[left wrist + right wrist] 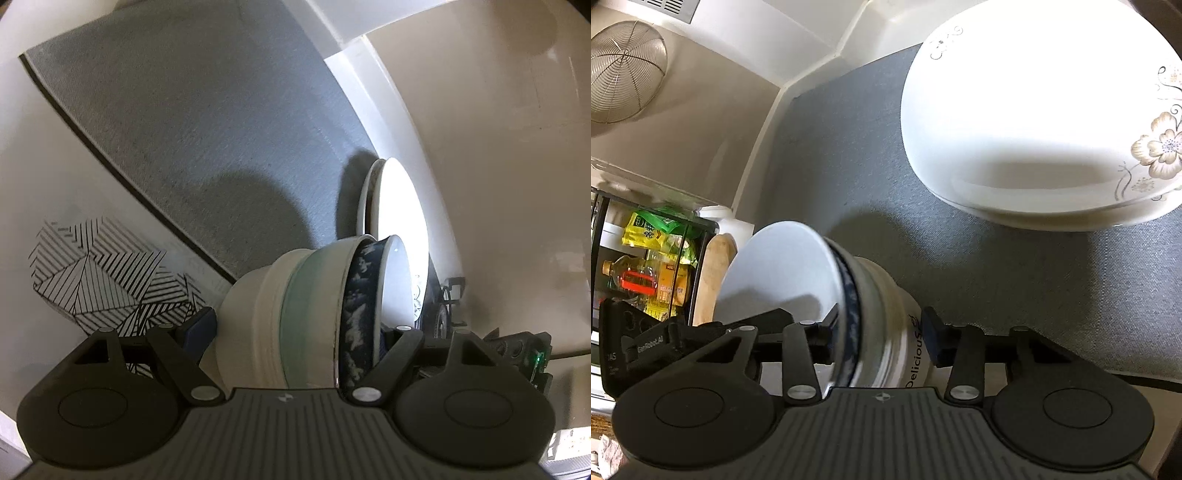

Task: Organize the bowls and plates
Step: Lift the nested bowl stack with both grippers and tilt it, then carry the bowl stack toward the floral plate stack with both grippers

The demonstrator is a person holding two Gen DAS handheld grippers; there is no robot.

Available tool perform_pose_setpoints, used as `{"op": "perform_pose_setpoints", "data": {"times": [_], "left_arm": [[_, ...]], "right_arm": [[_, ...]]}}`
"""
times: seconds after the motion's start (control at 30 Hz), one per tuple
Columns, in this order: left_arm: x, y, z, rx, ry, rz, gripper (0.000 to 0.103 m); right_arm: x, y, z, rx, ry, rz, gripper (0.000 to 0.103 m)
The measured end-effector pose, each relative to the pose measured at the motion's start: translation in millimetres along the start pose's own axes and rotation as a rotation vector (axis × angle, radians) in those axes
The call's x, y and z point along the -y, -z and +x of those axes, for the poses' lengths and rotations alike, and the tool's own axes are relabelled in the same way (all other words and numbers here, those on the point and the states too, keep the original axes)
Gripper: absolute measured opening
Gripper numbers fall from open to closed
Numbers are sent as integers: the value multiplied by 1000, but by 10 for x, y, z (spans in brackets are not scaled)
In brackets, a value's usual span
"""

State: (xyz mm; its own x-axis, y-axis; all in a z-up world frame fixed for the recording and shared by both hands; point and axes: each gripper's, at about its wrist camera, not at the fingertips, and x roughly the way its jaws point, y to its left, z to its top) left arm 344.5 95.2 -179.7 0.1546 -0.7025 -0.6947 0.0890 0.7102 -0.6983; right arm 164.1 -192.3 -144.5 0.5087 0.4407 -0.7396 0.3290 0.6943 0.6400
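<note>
A nested stack of bowls (306,306) lies on its side above the grey mat (184,129): a cream bowl outermost, a green-banded one, then a blue-patterned bowl with a white inside (783,269). My left gripper (301,326) is shut on the stack, one pad at the cream base and the other finger inside the blue bowl. My right gripper (881,325) clamps the same stack from the opposite side, with its blue pad (932,332) against the cream bowl's lettered wall. Two white floral plates (1015,129) rest stacked on the mat beyond the bowls.
A black-and-white striped box (99,273) stands left of the mat. A wire strainer (624,70) hangs on the wall. A rack of bottles and packets (646,266) and a wooden board (713,273) stand at the left. White counter edging (798,74) borders the mat.
</note>
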Motion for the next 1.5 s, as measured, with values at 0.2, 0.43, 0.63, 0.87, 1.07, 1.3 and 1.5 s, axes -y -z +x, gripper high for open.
{"op": "perform_pose_setpoints", "data": {"times": [0.2,0.43,0.63,0.87,1.07,1.3,1.5], "left_arm": [[51,-4,30,5,-13,15,84],[51,-2,168,-6,-33,4,84],[5,6,161,0,-17,-6,84],[12,96,136,45,-17,31,87],[-21,136,108,73,9,29,89],[-121,121,70,76,49,-15,89],[-152,102,52,76,77,-47,89]], "right_arm": [[-13,1,-14,1,11,-7,45],[-79,30,28,5,27,-48,46],[-77,22,64,1,26,-67,50],[-49,28,106,-13,32,-61,60],[-12,58,154,-22,1,-45,65],[-4,87,127,-16,5,-18,61],[6,45,80,-2,5,-15,57]]}}
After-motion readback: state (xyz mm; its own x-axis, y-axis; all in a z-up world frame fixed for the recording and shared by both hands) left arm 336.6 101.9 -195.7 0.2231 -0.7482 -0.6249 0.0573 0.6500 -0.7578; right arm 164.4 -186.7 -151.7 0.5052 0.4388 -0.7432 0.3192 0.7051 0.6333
